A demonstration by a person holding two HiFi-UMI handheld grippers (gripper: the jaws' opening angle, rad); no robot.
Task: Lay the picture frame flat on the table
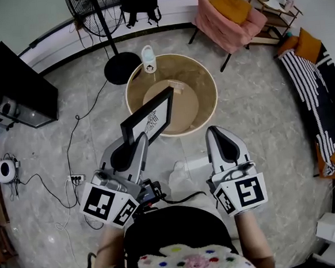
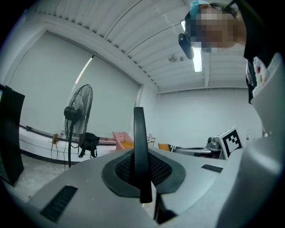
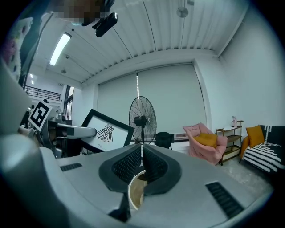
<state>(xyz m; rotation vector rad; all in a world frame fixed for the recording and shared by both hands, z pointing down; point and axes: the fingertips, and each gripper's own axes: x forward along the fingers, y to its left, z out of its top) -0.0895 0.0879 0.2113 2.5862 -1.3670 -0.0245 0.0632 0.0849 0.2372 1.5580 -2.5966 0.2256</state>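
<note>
Left gripper (image 1: pixel 140 139): clenched on the black picture frame (image 1: pixel 149 117) — edge-on in its own view.
Right gripper (image 1: pixel 213 131): pinched together, empty — its view shows the frame's print (image 3: pixel 106 132).
Table (image 1: pixel 208 78): round, tan.

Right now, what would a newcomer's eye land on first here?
The black frame with an insect drawing, clamped by its edge in the left tongs and held tilted at the near rim of the round table. Next, the right tongs, shut and empty beside it, and the standing fan behind the table.
</note>
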